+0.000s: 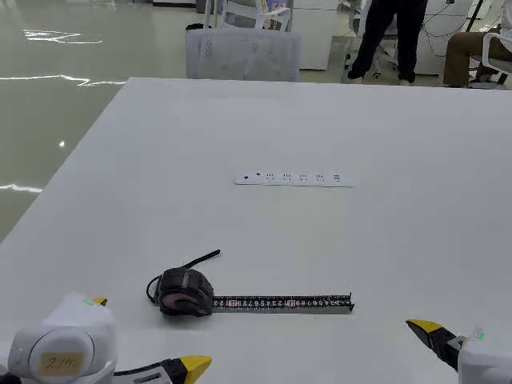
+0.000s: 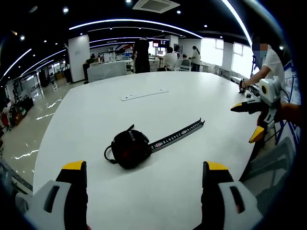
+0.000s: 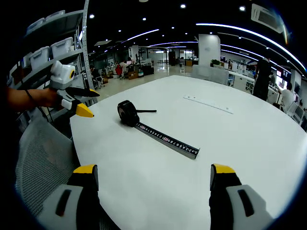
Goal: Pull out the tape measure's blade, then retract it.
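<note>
Head view: tape measure (image 1: 186, 292) lies on the white table (image 1: 336, 120) close to the near edge, left of the middle. Blade (image 1: 284, 303) is out, flat on the top, running right along that edge; hook end is free. Black wrist strap (image 1: 200, 259) trails off the case toward the far edge. Power strip (image 1: 294, 178) sits mid-table, well apart from the tape. Left gripper (image 1: 148, 334) is at the near-left corner, yellow tips spread, gripping nothing. Right gripper (image 1: 436, 336) is at the near-right; one tip in frame, so can't tell its gap here. Neither touches the tape. Mesh chair (image 1: 244, 54) at the far edge.

Left gripper view: own jaws wide apart, nothing between them. Tape measure (image 2: 130, 148) is dead ahead between the tips, not touched; blade (image 2: 177, 135) runs away to the right. Power strip (image 2: 144, 94) further out. Right gripper (image 2: 245, 122) comes in from the right, off the table edge, jaws spread, empty.

Right gripper view: own jaws wide apart, empty. Blade (image 3: 167, 139) hook end is nearest, ahead of the tips; case (image 3: 127, 112) at the far end by the table edge. Left gripper (image 3: 92, 104) is just beside the case, off the edge, jaws parted, no contact. Power strip (image 3: 208, 104) off to the right.
</note>
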`<state>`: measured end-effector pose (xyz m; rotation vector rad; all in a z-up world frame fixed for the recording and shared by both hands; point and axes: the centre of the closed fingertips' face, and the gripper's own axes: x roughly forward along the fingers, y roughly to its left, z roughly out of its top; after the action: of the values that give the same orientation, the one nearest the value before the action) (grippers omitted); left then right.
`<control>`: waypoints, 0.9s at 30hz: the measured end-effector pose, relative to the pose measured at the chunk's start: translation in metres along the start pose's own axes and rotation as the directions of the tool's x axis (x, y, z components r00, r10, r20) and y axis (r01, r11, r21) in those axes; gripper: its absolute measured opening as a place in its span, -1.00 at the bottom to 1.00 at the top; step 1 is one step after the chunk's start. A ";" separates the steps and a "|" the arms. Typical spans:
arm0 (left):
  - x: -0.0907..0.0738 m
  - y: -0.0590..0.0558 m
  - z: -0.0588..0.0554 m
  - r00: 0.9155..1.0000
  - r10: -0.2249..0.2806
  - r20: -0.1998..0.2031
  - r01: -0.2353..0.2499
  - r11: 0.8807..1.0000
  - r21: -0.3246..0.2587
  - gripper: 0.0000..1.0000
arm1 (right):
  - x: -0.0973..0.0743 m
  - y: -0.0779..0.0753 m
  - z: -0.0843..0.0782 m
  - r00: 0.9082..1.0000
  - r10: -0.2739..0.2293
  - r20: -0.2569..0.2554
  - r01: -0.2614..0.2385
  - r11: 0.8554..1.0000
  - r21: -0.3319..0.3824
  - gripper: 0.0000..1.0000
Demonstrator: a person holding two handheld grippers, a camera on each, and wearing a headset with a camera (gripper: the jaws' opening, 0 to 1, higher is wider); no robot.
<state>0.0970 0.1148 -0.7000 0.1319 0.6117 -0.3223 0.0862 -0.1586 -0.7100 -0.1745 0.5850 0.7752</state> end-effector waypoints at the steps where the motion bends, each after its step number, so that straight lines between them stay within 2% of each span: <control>1: 0.002 0.000 0.000 1.000 0.001 -0.001 -0.001 1.000 0.001 0.98 | 0.000 -0.001 0.000 1.000 0.005 0.005 -0.005 1.000 0.005 0.99; 6: 0.010 -0.002 0.004 1.000 0.003 -0.004 -0.003 1.000 0.006 0.98 | -0.001 -0.003 0.001 0.999 0.041 0.012 -0.040 0.999 -0.036 0.95; 10: 0.023 0.004 0.001 1.000 0.004 -0.014 -0.004 1.000 0.006 0.98 | 0.000 -0.010 0.002 0.998 0.060 0.005 -0.059 0.997 -0.051 0.92; 14: 0.029 -0.002 0.007 1.000 0.003 -0.017 -0.002 1.000 0.010 0.98 | 0.000 -0.015 0.002 0.997 0.071 -0.005 -0.071 0.995 -0.075 0.89; 17: 0.036 -0.001 0.005 1.000 0.000 -0.026 0.000 1.000 0.012 0.98 | 0.002 -0.019 0.003 0.997 0.082 -0.008 -0.083 0.993 -0.083 0.88; 22: 0.044 0.001 0.001 0.999 0.009 -0.034 -0.009 1.000 0.012 0.98 | 0.009 -0.026 -0.001 0.993 0.117 -0.024 -0.119 0.985 -0.127 0.82; 27: 0.048 0.002 0.003 0.999 0.025 -0.040 -0.025 1.000 0.012 0.98 | 0.014 -0.031 0.001 0.989 0.146 -0.038 -0.150 0.973 -0.175 0.77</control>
<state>0.1364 0.1040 -0.7250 0.1570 0.6472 -0.2998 0.1161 -0.1719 -0.7186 -0.3079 0.5563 0.9718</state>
